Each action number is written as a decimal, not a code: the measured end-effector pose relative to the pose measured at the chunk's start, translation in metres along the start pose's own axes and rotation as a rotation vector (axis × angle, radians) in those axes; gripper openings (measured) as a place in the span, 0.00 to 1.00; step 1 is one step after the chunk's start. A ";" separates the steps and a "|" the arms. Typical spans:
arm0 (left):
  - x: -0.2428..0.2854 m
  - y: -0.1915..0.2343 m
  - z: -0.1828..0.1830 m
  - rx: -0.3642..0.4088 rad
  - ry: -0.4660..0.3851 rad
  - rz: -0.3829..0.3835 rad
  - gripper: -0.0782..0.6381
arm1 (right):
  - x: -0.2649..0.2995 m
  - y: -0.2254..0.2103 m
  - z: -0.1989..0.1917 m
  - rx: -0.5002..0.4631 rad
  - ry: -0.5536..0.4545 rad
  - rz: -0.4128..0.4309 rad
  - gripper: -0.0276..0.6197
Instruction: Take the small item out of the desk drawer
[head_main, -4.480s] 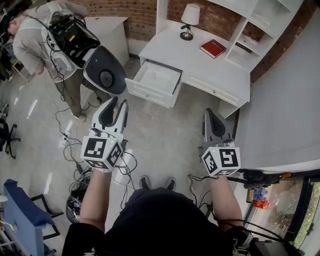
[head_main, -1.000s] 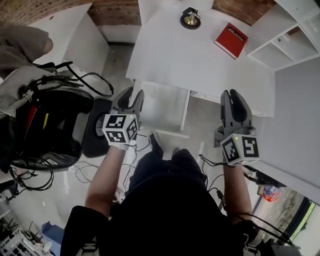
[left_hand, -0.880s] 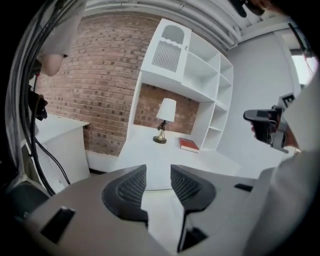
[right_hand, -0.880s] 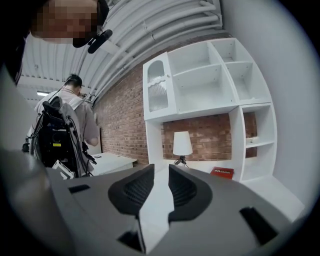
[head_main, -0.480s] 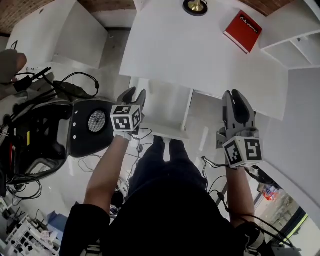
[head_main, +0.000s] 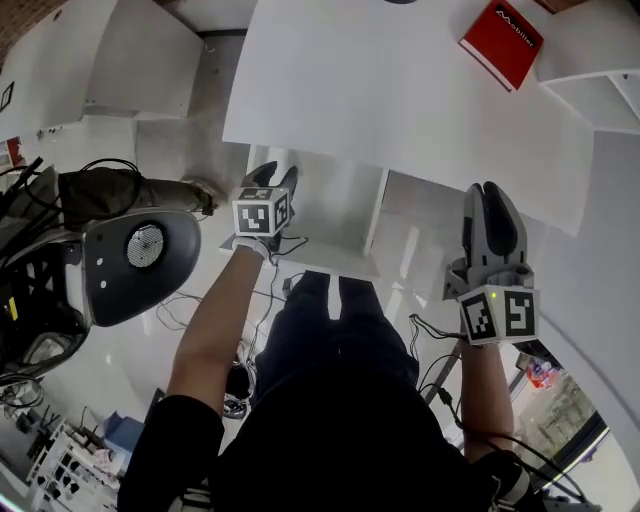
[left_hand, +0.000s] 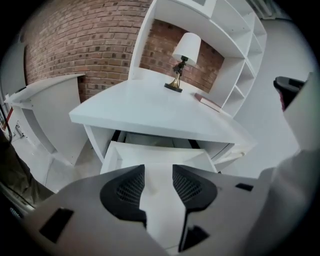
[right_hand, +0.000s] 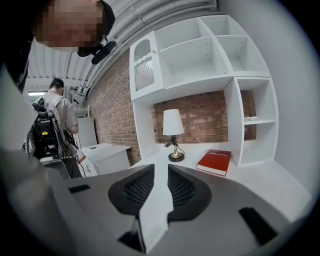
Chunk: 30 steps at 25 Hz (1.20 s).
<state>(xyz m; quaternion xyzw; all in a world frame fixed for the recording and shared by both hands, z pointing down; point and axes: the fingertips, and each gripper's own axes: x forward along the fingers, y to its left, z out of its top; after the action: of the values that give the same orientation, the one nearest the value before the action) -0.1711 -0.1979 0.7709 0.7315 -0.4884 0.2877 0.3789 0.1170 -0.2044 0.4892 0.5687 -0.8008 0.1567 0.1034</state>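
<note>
The white desk (head_main: 400, 90) has its drawer (head_main: 300, 260) pulled out below the front edge. My left gripper (head_main: 272, 172) hangs over the drawer's left part. In the left gripper view its jaws (left_hand: 159, 170) point into the drawer (left_hand: 112, 150); they are opening and nothing is between them. The drawer floor looks plain white, and I cannot make out a small item in it. My right gripper (head_main: 490, 192) hovers at the desk's front edge, right of the drawer. Its jaws (right_hand: 161, 167) stand a narrow gap apart and hold nothing.
A red book (head_main: 502, 42) lies at the desk's back right beside white shelves (right_hand: 200, 55), and a lamp (left_hand: 182, 60) stands at the back. A grey-and-black rounded shell (head_main: 140, 260) and cables (head_main: 262, 292) lie on the floor at the left. A person with a backpack (right_hand: 55, 120) stands far left.
The view has closed in over the desk. My left gripper has moved forward over the open drawer and its jaws have spread wider. The right gripper has kept its place at the desk edge.
</note>
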 end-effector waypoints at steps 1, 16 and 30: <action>0.007 -0.001 -0.004 -0.006 0.014 -0.004 0.33 | 0.000 -0.001 -0.003 0.000 0.005 -0.003 0.17; 0.096 0.023 -0.059 -0.057 0.224 0.050 0.37 | -0.012 -0.014 -0.044 -0.022 0.040 -0.036 0.17; 0.105 0.028 -0.073 -0.119 0.295 0.034 0.29 | -0.018 -0.014 -0.056 -0.028 0.054 -0.027 0.15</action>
<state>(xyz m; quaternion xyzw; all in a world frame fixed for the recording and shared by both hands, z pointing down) -0.1636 -0.1960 0.9020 0.6493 -0.4559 0.3687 0.4844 0.1356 -0.1724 0.5368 0.5735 -0.7921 0.1594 0.1352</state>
